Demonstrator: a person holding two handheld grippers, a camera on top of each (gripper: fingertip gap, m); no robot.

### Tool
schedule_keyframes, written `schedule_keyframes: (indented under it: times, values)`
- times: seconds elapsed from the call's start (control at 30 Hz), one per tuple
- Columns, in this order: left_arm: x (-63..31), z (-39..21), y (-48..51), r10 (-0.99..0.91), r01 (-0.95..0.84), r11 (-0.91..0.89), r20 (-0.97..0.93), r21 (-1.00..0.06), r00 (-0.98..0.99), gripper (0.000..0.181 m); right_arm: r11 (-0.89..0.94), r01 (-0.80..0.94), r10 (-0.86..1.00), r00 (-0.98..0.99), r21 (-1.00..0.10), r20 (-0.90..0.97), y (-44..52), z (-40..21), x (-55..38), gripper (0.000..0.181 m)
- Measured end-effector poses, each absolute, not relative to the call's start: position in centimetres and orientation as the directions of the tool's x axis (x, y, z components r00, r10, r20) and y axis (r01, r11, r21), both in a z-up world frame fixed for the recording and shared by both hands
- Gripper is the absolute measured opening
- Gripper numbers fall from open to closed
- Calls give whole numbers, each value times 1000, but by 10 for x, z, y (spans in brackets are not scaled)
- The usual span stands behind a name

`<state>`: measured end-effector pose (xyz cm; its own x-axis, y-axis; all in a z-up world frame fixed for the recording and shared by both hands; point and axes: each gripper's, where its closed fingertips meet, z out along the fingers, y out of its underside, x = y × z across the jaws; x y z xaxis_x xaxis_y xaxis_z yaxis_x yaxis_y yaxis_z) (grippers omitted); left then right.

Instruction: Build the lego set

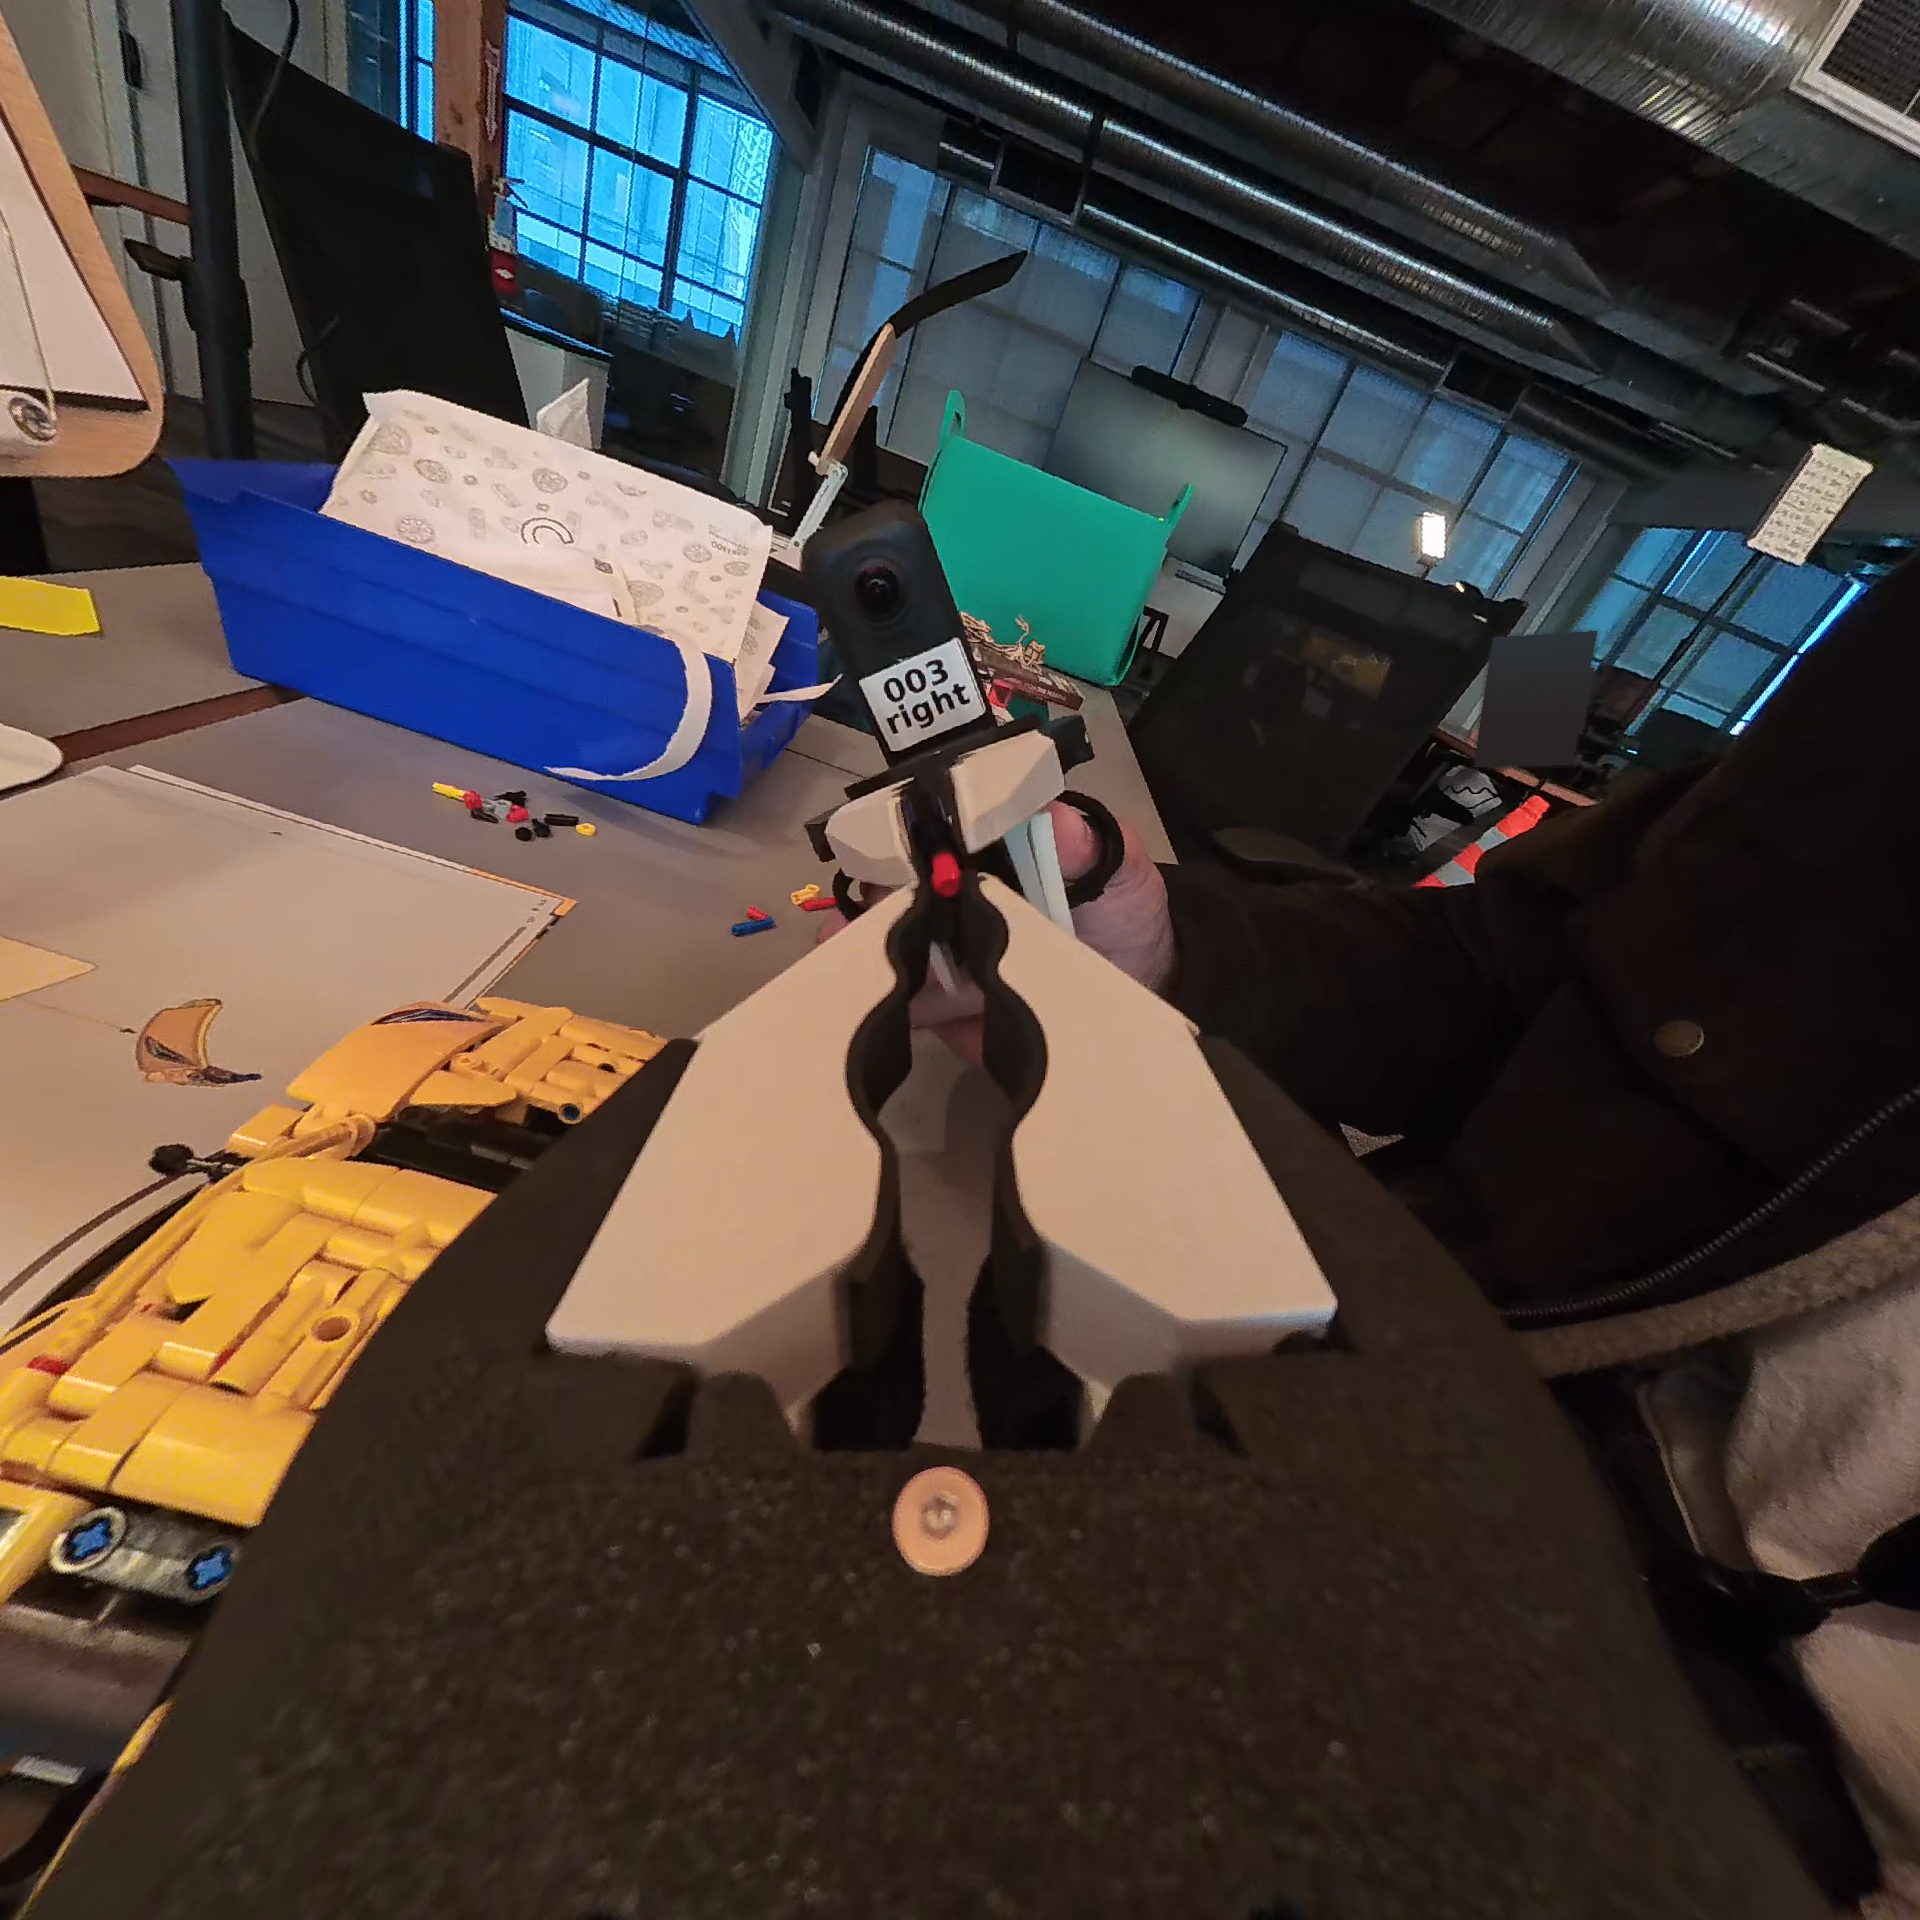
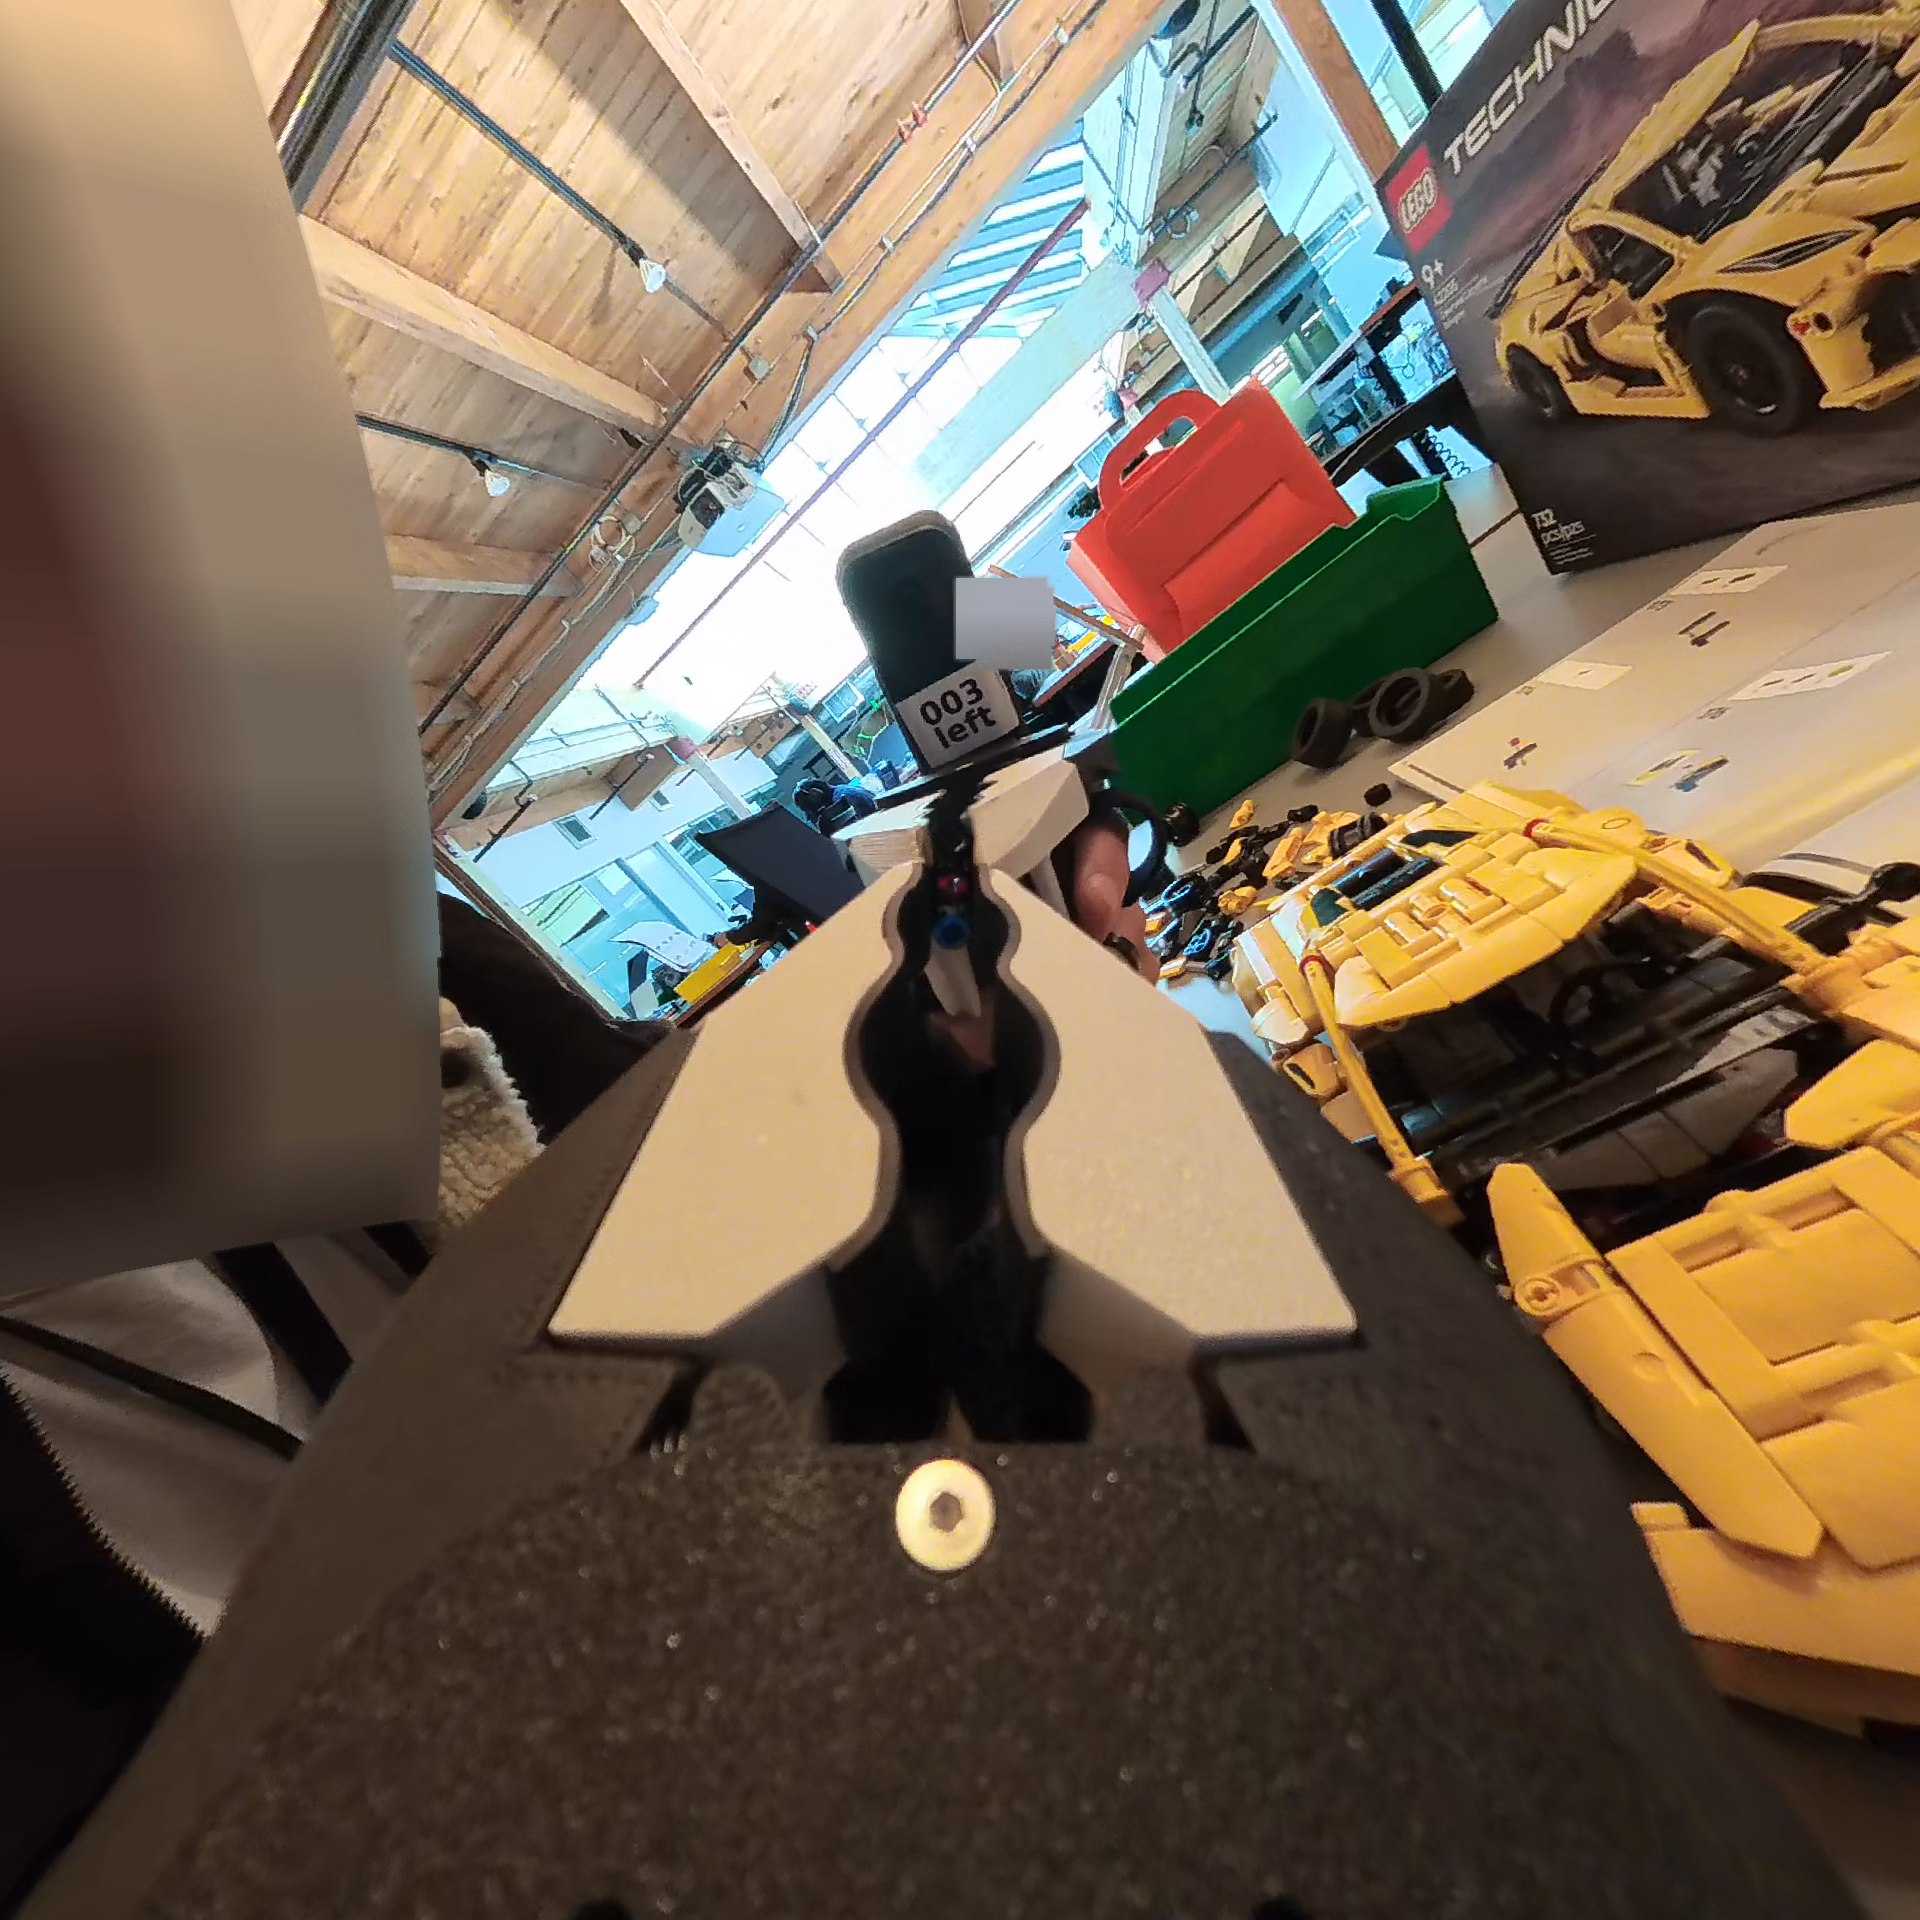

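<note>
This is an open loft-style workshop or lab: timber plank ceiling with beams (image 2: 582,208), exposed metal ducts (image 1: 1299,156), tall gridded factory windows (image 1: 623,177), grey worktables (image 1: 644,904) carrying plastic parts bins (a blue one (image 1: 468,644) far left, a green one (image 2: 1299,665)).

Lego car (image 1: 260,1278) yellow, black gaps. Bin (image 1: 468,634) at 10 o'clock blue; paper bag (image 1: 540,509) inside white, grey part-print pattern. Bin (image 2: 1299,644) at 1 o'clock green; carry case (image 2: 1195,520) red. Bench (image 1: 665,894) grey.
</note>
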<state>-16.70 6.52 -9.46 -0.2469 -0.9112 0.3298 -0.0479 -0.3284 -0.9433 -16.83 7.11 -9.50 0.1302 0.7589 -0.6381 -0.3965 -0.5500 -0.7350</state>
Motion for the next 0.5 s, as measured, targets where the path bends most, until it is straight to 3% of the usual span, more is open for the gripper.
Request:
schedule_keyframes:
  times: [0.5]
  values:
    - [-168, -92, 66, -915, -39, -322, 321, -946, -245, 11, -540, -390, 761, 152, -746, -631, 72, -96, -170, 6]
